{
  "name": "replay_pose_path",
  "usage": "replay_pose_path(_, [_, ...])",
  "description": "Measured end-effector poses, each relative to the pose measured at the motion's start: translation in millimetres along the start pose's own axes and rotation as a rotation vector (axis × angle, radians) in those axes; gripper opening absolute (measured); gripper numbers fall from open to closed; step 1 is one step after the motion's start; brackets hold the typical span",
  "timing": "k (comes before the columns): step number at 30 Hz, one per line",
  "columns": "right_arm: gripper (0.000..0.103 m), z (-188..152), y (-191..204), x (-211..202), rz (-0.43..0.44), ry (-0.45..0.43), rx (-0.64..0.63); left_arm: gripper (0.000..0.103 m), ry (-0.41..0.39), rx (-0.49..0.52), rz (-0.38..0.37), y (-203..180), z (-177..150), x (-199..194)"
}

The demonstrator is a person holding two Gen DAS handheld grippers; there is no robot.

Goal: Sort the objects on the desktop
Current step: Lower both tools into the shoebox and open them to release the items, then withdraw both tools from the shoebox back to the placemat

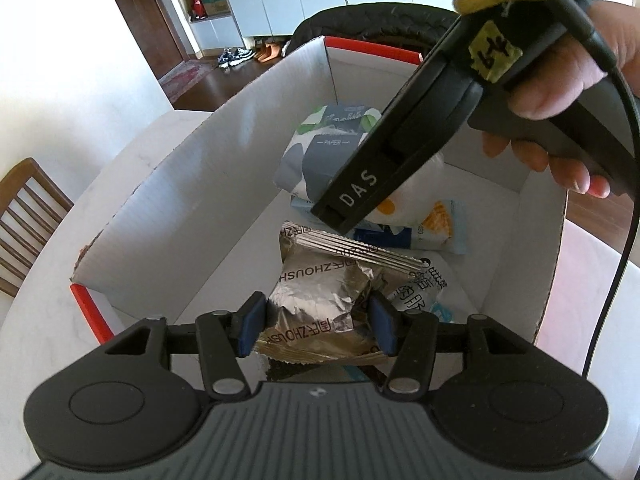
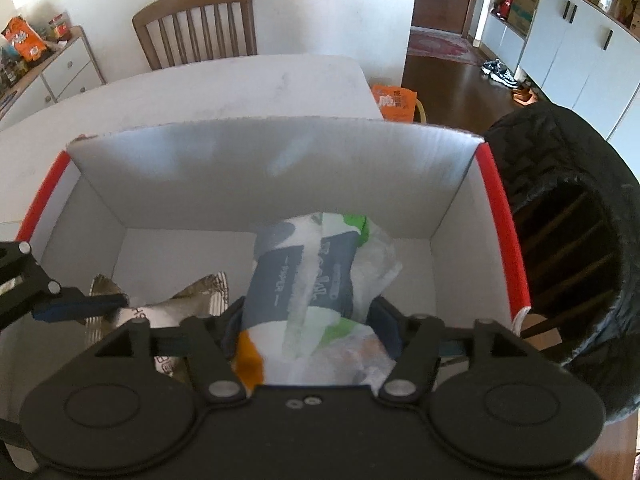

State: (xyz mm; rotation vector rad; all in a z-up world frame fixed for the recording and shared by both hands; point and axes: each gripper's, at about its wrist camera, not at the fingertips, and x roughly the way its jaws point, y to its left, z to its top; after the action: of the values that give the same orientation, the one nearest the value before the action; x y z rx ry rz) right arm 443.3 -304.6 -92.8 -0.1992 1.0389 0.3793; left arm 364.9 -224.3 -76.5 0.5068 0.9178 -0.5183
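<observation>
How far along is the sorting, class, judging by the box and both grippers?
Done: a pale blue snack sachet already lies inside the white cardboard box.
In hand: the left gripper holds a crinkled silver foil packet; the right gripper straddles a grey-and-white tissue pack.
Left: letting both go.

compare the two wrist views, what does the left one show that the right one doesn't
Only the left wrist view shows the person's hand gripping the right tool, a blue-and-yellow snack packet and the shoes by the door.

Only the right wrist view shows the orange bag past the table and the sideboard.

Both show the white box, the tissue pack between the right tongs, and the foil packet in the left tongs.
</observation>
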Motion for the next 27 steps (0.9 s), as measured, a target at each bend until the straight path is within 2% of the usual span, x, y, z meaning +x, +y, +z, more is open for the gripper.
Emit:
replay_pose_path(4, [0.078, 2, -1, -10, 0.005, -0.034, 0.005, 0.066, -0.009, -0.026, 0.015, 3, -2, -5])
replay_pose_path(15, [0.085, 11, -3, -49, 0.009, -0.111, 0.011, 0.072, -0.062, -0.017, 0.046, 6, -2, -24])
replay_pose_path(19, [0.086, 14, -4, -65, 0.013, -0.14, 0.014, 0.078, -0.082, -0.031, 0.054, 7, -4, -32])
replay_pose_path(27, [0.087, 6, -6, -92, 0.047, -0.176, 0.04, 0.08, -0.124, -0.05, 0.061, 6, -8, -50])
